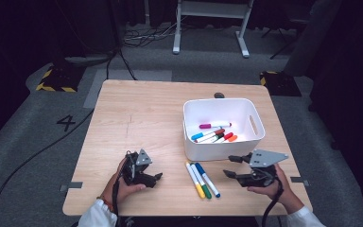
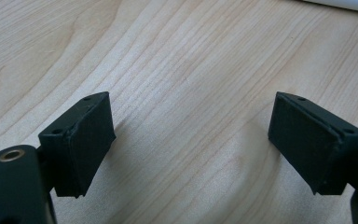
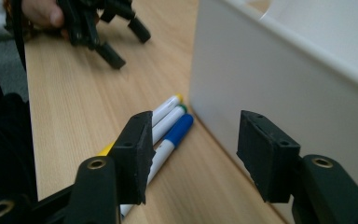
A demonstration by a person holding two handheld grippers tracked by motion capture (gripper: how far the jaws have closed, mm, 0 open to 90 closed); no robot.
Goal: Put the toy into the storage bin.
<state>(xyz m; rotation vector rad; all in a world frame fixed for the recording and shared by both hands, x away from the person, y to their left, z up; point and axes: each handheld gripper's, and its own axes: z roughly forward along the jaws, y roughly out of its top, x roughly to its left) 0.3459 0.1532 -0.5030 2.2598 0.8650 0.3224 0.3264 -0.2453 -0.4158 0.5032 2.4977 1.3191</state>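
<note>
Three markers lie side by side on the wooden table [image 1: 137, 118], just in front of a white bin [image 1: 212, 151]: one yellow-capped [image 1: 194, 181], one green-capped [image 1: 200, 181] and one blue-capped [image 1: 208, 180]. Several more markers [image 1: 215, 135] lie inside the bin. My right gripper [image 1: 229, 166] is open to the right of the three markers, jaws pointing left at them, with nothing between them. In the right gripper view, the blue marker [image 3: 175, 137] lies ahead of the right gripper [image 3: 193, 149], beside the bin wall [image 3: 270, 79]. My left gripper [image 1: 155, 171] rests open at the left; its jaws [image 2: 191, 135] frame bare wood.
The table's front edge runs just below both hands. A black cable trails across the grey floor at the left, and a white stand [image 1: 208, 23] is behind the table. The left gripper [image 3: 126, 44] shows far off in the right gripper view.
</note>
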